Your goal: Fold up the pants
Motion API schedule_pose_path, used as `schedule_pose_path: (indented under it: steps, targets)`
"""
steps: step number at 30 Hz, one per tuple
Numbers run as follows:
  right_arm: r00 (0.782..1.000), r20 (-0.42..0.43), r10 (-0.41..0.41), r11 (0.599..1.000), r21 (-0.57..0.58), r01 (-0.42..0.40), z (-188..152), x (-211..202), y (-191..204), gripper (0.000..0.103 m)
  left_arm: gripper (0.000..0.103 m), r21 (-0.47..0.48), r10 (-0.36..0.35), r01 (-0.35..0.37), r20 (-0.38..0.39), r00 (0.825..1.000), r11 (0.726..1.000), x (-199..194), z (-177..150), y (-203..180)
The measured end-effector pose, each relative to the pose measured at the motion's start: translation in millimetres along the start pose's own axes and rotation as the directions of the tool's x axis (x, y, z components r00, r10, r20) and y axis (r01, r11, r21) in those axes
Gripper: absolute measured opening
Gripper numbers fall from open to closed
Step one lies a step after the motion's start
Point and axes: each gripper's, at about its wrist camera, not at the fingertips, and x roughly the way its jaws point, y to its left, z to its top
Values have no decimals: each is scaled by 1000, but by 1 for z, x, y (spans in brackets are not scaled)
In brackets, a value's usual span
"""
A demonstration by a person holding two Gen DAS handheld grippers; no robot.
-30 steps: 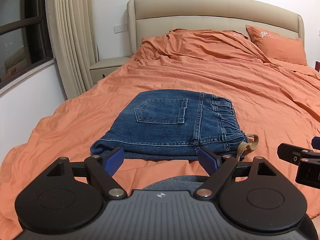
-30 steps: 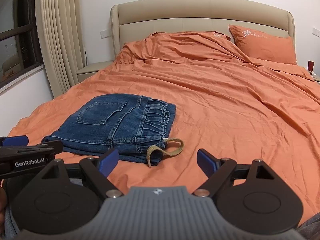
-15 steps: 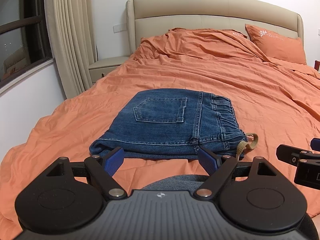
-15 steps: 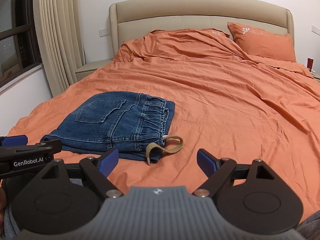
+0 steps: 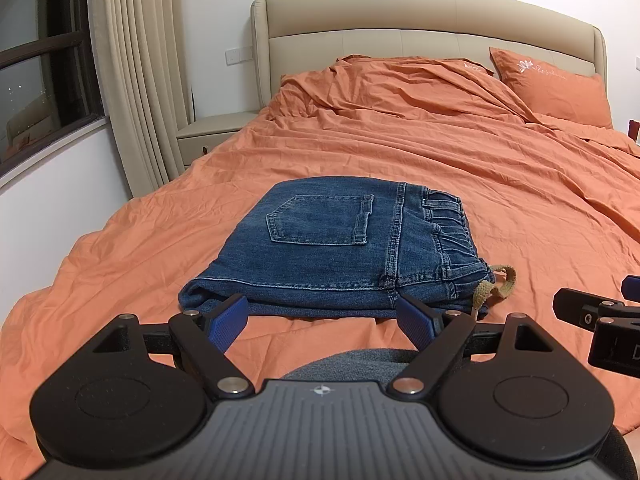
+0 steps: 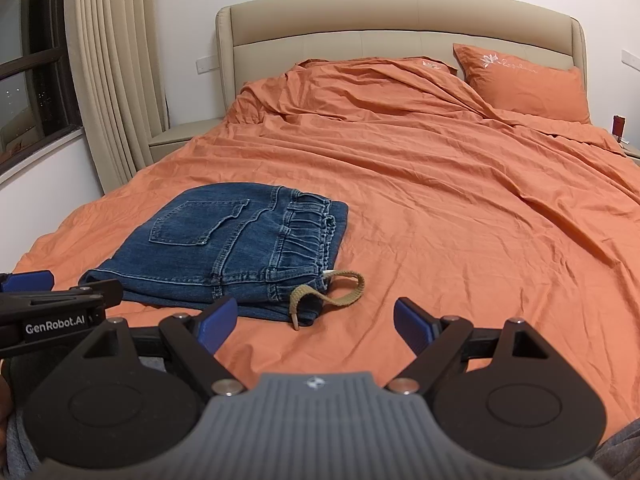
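Note:
Blue denim pants [image 5: 336, 248] lie folded in a flat rectangle on the orange bed, back pocket up, elastic waistband to the right. They also show in the right wrist view [image 6: 224, 244]. A tan drawstring [image 6: 336, 288] loops out from the waistband's near corner. My left gripper [image 5: 324, 318] is open and empty, just short of the pants' near edge. My right gripper [image 6: 316, 320] is open and empty, near the drawstring, to the right of the pants. Each gripper's tip shows in the other's view.
The orange sheet [image 6: 460, 208] covers the whole bed, rumpled toward the beige headboard [image 5: 420, 20]. An orange pillow [image 6: 524, 80] lies at the back right. A beige nightstand [image 5: 212, 136], curtain and window stand at the left.
Both grippers have drawn back and risen very slightly; the pants sit a touch farther away. The pants have not moved.

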Motion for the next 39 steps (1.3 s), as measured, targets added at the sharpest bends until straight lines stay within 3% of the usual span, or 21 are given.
schedule_pose_path:
  steps: [39]
  targets:
    - [1000,-29,-5,1000,9,5,-2,5,-4,82,98,15,-16,16,0,1000,1000,2,-2,1]
